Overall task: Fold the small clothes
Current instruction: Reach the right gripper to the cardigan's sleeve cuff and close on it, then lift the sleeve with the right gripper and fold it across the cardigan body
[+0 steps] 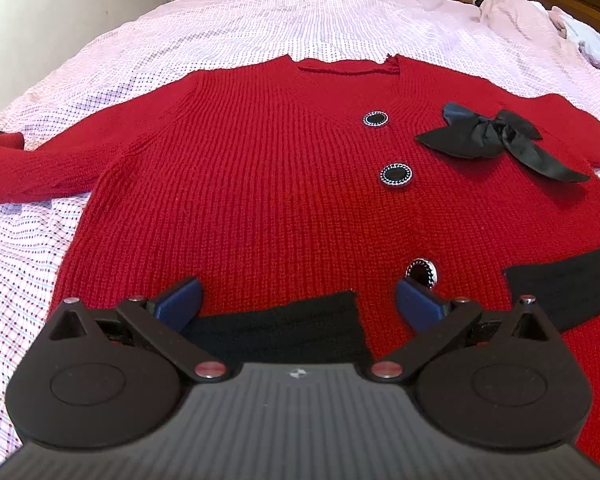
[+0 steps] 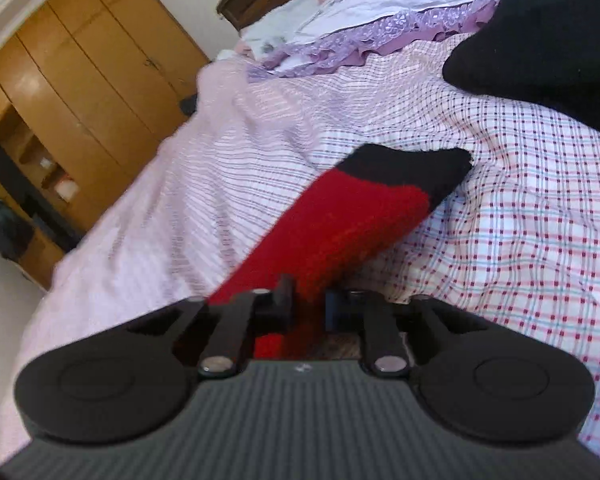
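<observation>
Ahead of my spread left gripper (image 1: 299, 294) lies the ribbed red knit cardigan (image 1: 260, 184), flat on the checked bed (image 1: 40, 240); my right gripper (image 2: 309, 307) pinches its black-cuffed sleeve (image 2: 340, 228) between clenched fingers.

Each hand-held gripper is showing a ribbed grey body, two round black discs, black linkage arms with silver-red screws; the left hand-held gripper (image 1: 299, 294) is showing blue pads (image 1: 180, 300), the right hand-held gripper (image 2: 309, 307) black fingers.
</observation>
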The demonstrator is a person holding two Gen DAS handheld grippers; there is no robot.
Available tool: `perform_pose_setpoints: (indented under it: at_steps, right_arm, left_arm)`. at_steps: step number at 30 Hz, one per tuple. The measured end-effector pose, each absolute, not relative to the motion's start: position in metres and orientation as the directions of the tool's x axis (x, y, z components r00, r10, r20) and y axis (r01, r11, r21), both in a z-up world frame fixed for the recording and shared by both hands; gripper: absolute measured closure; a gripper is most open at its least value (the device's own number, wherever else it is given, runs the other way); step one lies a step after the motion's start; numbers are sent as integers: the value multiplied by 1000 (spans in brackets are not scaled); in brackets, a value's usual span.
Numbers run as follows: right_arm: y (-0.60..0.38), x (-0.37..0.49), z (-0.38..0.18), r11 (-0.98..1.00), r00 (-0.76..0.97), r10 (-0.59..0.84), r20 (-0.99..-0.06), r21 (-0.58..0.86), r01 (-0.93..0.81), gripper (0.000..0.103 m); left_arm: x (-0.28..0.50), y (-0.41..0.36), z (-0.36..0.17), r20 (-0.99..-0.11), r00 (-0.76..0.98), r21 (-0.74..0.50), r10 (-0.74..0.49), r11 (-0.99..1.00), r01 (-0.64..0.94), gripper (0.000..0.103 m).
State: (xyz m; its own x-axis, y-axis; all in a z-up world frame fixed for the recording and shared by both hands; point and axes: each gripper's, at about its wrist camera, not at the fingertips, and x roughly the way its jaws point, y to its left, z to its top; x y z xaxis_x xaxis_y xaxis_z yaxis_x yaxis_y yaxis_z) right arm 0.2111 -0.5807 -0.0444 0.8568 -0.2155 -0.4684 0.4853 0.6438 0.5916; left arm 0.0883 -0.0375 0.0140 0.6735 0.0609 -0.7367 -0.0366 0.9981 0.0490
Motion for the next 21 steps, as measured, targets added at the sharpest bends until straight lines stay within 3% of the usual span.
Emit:
perform_pose_setpoints:
  at_steps: [9,21]
  right_arm:
    - [-548,175,8,702,947,-114,-300,650,291,90]
    - [-459,164,61,706,978,62,-201,701,99,90]
  left_arm:
    - [83,-35,22,-721,691,57,60,998,-27,0]
    - [72,3,50,-690,717,65,101,995,-78,0]
